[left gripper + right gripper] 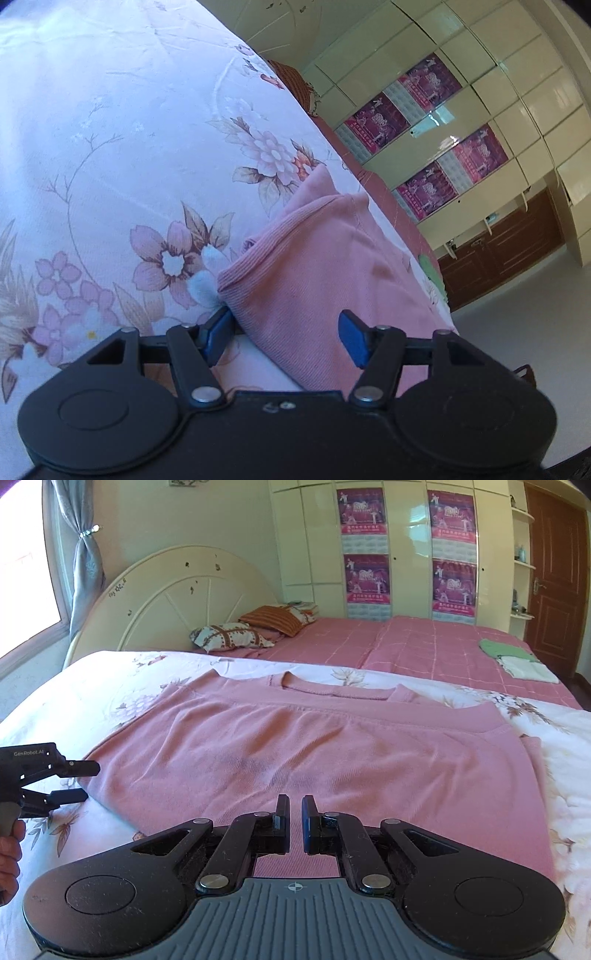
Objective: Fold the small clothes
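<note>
A pink knit top (314, 753) lies folded in half on the floral bedsheet (110, 686), its neckline toward the headboard. My left gripper (284, 332) is open with its blue pads on either side of the top's left folded edge (295, 277), close above the sheet. It also shows in the right wrist view (86, 781), open at the top's left edge. My right gripper (293, 812) hovers over the near edge of the top with a narrow gap between its pads, holding nothing.
Behind the floral sheet is a pink checked bedspread (424, 642) with pillows (229, 635) by the white headboard (177, 598). Folded green and white clothes (517, 657) lie at the far right. Wardrobes with posters (406, 554) and a brown door (554, 576) stand behind.
</note>
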Demonstrator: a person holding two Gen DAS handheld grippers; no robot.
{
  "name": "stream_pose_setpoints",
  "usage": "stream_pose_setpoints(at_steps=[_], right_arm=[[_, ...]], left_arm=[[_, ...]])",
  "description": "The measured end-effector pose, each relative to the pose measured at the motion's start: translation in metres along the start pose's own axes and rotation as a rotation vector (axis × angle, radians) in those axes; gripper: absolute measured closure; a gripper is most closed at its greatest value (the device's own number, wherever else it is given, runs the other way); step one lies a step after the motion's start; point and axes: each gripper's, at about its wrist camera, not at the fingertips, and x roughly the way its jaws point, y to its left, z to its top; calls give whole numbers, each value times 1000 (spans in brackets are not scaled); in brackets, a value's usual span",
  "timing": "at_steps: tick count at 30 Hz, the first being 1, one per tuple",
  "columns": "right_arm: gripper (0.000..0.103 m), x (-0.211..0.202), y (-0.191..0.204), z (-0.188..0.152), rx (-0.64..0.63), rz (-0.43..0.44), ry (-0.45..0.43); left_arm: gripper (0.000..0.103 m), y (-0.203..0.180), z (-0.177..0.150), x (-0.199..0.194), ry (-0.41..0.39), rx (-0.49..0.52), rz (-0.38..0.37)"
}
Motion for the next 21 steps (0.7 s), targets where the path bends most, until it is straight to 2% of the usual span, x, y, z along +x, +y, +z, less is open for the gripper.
stream_pose_setpoints(at_steps=[6, 8, 10, 12, 16, 18, 20, 21], right_arm=[[97, 16, -16, 18, 103, 31, 3], [97, 20, -20, 29, 135, 39, 1], [98, 28, -20, 37, 143, 47, 4], [98, 37, -16, 41, 125, 41, 17], [98, 46, -8, 42, 111, 52, 26], [98, 49, -6, 41, 106, 63, 22], [98, 62, -5, 35, 94, 63, 54], [98, 72, -6, 31, 88, 50, 91]], left_arm=[[44, -2, 9, 24, -3, -87, -65], [57, -3, 14, 34, -15, -98, -59], [84, -3, 18, 45, -20, -90, -30], [91, -2, 21, 49, -15, -91, -25], [91, -1, 20, 22, -98, -113, -133], [91, 7, 14, 24, -90, -121, -130], [88, 13, 8, 33, -52, -137, -104], [82, 15, 4, 33, -57, -151, -102]])
